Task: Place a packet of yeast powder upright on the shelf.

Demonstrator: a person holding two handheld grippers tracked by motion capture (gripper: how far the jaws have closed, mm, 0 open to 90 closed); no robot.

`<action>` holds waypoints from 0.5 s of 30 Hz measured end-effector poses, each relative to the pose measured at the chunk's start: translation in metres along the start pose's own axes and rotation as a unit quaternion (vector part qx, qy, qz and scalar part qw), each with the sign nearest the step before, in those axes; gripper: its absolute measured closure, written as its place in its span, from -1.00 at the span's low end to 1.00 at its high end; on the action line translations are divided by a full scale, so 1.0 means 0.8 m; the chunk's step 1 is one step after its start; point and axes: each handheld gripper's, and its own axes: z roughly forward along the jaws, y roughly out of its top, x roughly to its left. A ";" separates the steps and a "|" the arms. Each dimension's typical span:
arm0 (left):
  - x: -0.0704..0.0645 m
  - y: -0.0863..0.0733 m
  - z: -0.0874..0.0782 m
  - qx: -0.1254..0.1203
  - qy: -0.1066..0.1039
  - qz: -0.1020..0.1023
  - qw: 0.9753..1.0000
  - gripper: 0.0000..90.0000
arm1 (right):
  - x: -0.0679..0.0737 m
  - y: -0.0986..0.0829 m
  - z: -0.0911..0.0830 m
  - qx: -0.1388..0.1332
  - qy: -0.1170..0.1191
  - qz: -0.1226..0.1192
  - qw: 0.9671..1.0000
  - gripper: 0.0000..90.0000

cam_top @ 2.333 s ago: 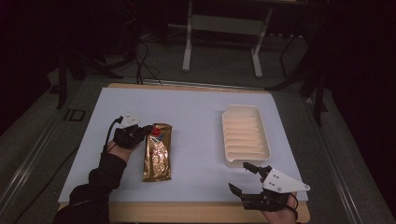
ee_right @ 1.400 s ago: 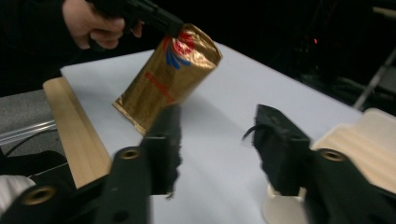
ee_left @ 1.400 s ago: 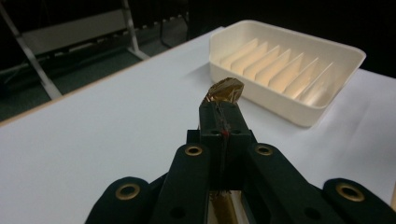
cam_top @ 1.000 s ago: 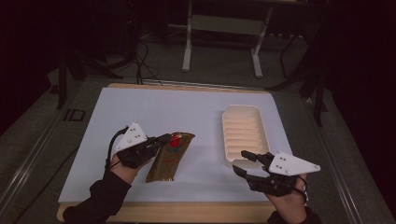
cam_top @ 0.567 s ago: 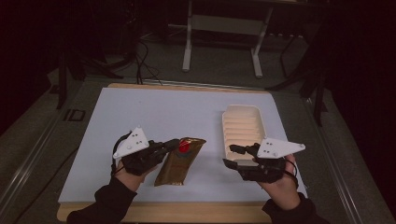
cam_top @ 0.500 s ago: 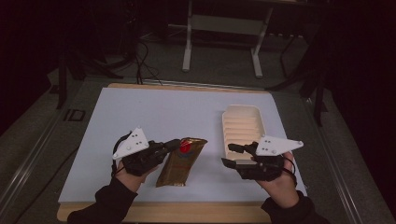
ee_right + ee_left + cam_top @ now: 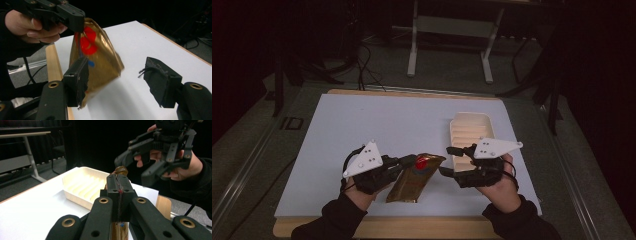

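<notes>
A gold foil packet (image 7: 413, 181) with a red mark hangs tilted from my left gripper (image 7: 408, 161), which is shut on its upper edge. In the left gripper view the jaws (image 7: 118, 183) are pressed together on the foil (image 7: 121, 170). My right gripper (image 7: 448, 160) stands open just to the right of the packet, jaws pointing at it. In the right gripper view the packet (image 7: 98, 58) sits beside the left finger (image 7: 78, 79), while the right finger (image 7: 162, 83) is apart from it. The left gripper (image 7: 65, 13) pinches the packet's top there.
A white ribbed tray (image 7: 470, 131) lies on the white mat (image 7: 377, 120) behind the right gripper, and appears in the left gripper view (image 7: 83, 185). The table's wooden front edge (image 7: 412, 227) is close to both hands. A metal stand's legs (image 7: 447, 45) rise beyond the table.
The left gripper has carried the packet to the right and raised its red-marked end. The right gripper has moved from the front right corner to just beside the packet.
</notes>
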 end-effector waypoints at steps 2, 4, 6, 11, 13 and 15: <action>-0.003 0.001 0.003 -0.002 -0.006 -0.004 1.000 1.00 | 0.002 0.000 0.005 0.006 0.003 -0.003 1.000 -0.15; -0.006 0.002 0.007 -0.002 -0.015 -0.005 1.000 1.00 | 0.004 -0.001 0.009 0.010 0.007 -0.004 1.000 -0.10; -0.010 0.003 0.009 -0.005 -0.016 0.000 1.000 1.00 | 0.004 -0.003 0.012 0.015 0.014 -0.004 1.000 -0.01; -0.019 0.004 0.010 -0.019 -0.018 0.002 1.000 1.00 | 0.004 -0.006 0.017 0.031 0.040 0.002 0.999 0.19; -0.021 0.005 0.011 -0.013 -0.020 0.008 1.000 1.00 | 0.005 -0.007 0.018 0.030 0.041 -0.005 0.999 0.26; -0.022 0.006 0.012 -0.009 -0.026 0.005 1.000 1.00 | 0.005 -0.007 0.019 0.036 0.050 -0.012 0.998 0.36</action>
